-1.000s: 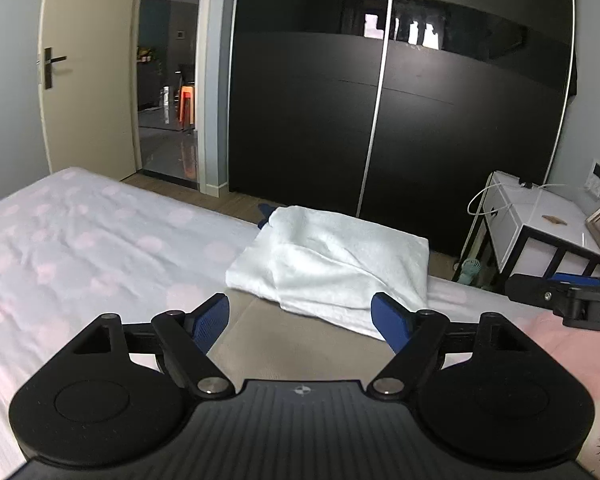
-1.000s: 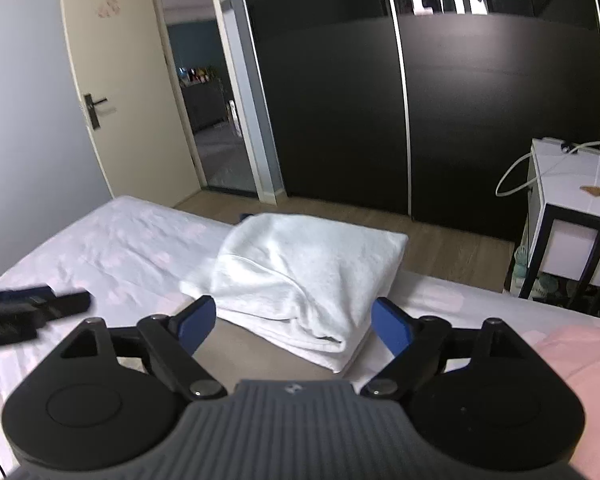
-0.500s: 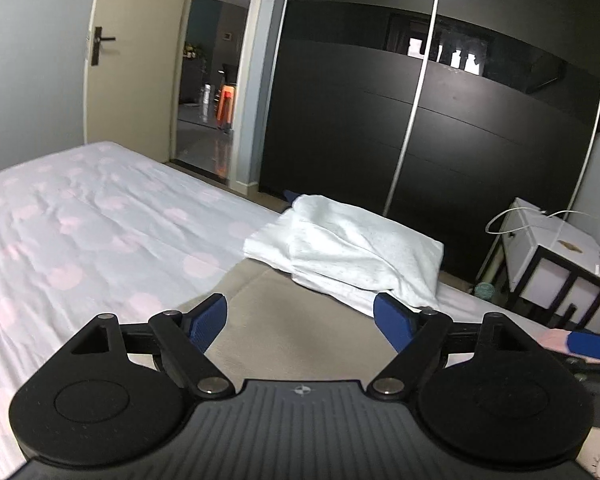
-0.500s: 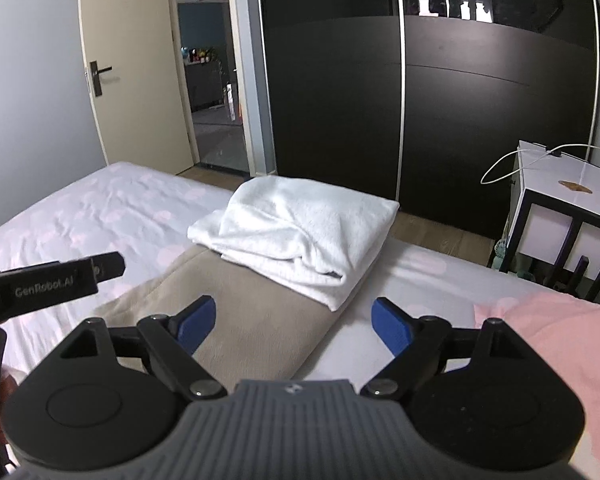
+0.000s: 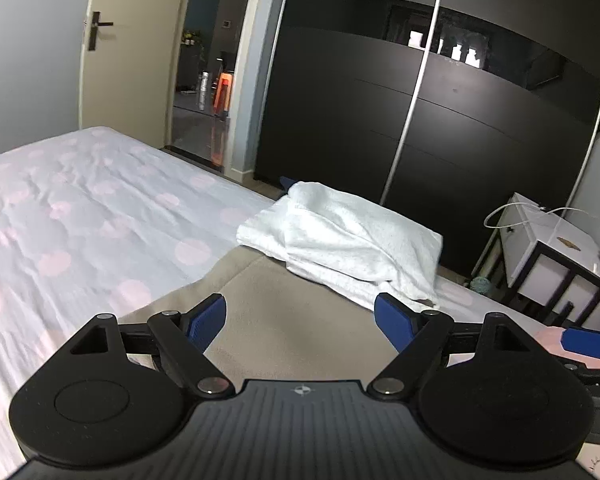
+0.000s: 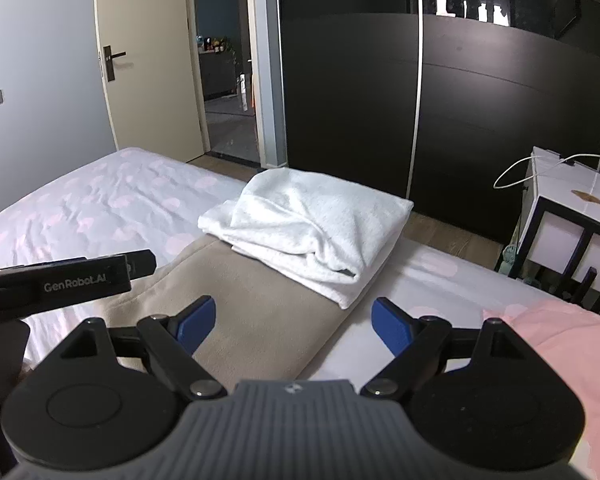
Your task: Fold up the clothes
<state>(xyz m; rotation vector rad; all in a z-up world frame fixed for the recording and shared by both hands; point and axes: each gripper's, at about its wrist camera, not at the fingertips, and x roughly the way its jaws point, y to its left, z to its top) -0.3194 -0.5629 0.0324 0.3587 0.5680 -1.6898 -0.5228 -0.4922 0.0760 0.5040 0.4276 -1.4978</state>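
A beige garment lies flat on the bed, running away from me. A folded white towel-like cloth rests on its far end. My left gripper hovers open over the near part of the beige garment, nothing between its blue pads. My right gripper is open too, above the garment's right edge. A pink garment lies on the bed to the right. The left gripper's finger shows at the left of the right wrist view.
The bed sheet is white with pink dots and stretches to the left. Black sliding wardrobe doors stand beyond the bed's far edge. A white side table with a cable stands at the right. An open door leads out.
Both grippers have sunk a little and rolled, so the views have tilted. More of the beige garment now shows under them. Both sets of jaws stayed open.
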